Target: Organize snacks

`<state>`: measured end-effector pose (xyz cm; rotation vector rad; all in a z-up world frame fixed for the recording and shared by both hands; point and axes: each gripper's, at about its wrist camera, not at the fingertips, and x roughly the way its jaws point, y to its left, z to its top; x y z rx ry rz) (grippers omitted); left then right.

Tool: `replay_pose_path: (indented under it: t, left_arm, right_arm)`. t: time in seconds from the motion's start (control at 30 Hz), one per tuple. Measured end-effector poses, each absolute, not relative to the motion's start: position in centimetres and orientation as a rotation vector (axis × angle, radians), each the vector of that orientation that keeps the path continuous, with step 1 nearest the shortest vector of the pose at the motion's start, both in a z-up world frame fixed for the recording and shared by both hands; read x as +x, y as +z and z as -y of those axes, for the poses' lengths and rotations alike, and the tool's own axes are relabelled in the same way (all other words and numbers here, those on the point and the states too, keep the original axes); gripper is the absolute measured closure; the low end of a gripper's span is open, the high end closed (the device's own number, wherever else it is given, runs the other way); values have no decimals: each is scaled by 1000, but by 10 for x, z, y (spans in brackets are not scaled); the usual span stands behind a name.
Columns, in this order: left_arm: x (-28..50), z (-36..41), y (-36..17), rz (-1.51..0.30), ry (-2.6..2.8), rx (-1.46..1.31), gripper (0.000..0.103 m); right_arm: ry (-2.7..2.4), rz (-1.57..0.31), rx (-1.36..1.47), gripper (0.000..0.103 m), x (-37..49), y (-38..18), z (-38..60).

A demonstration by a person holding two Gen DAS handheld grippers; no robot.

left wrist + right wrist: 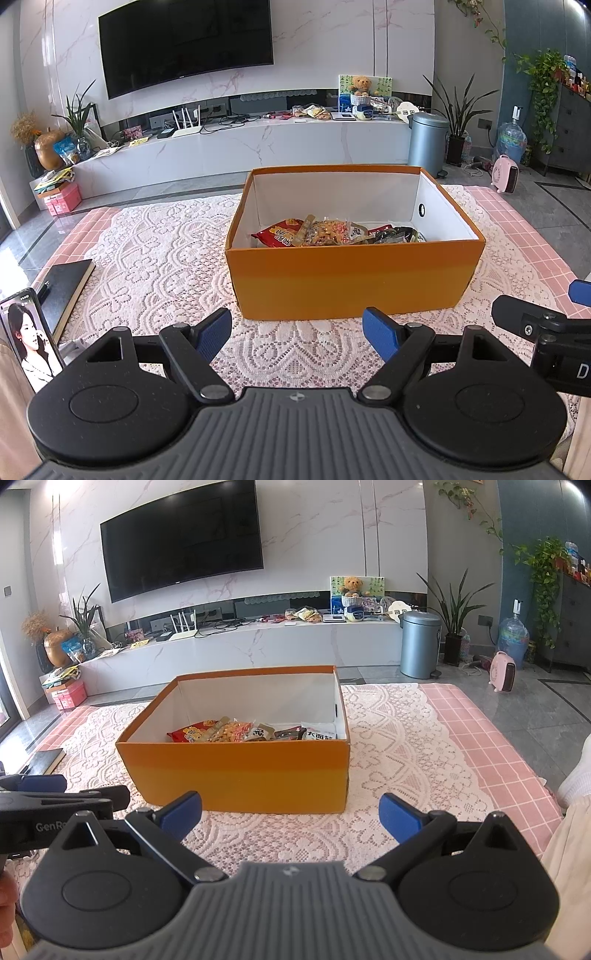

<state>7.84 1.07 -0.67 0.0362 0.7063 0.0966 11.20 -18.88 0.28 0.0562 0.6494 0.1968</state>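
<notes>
Left wrist view: both tongs spread wide, holding nothing, short of the orange box [354, 280].

Ahead of my left tongs [297, 332] and right tongs [290, 812], snack packets [332, 232] lie inside; I judge them light, crinkly, slippery, best pinched by a sealed edge.

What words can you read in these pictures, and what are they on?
"GenR", cut off: on the left tongs, seen from the right wrist.
"D", cut off: on the right tongs, seen from the left wrist.
"大面筋": white snack packet in the orange box.
Red snack bag print: too blurred.
Phone text: too small.
</notes>
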Motion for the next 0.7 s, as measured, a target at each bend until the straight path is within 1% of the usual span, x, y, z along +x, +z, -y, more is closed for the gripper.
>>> replay_pose_path:
  t: [0.7]
  left_arm:
    - [77,-15,-6,-699,81,34,9]
  right_arm:
    - [202,-660,55,4,112,0,186]
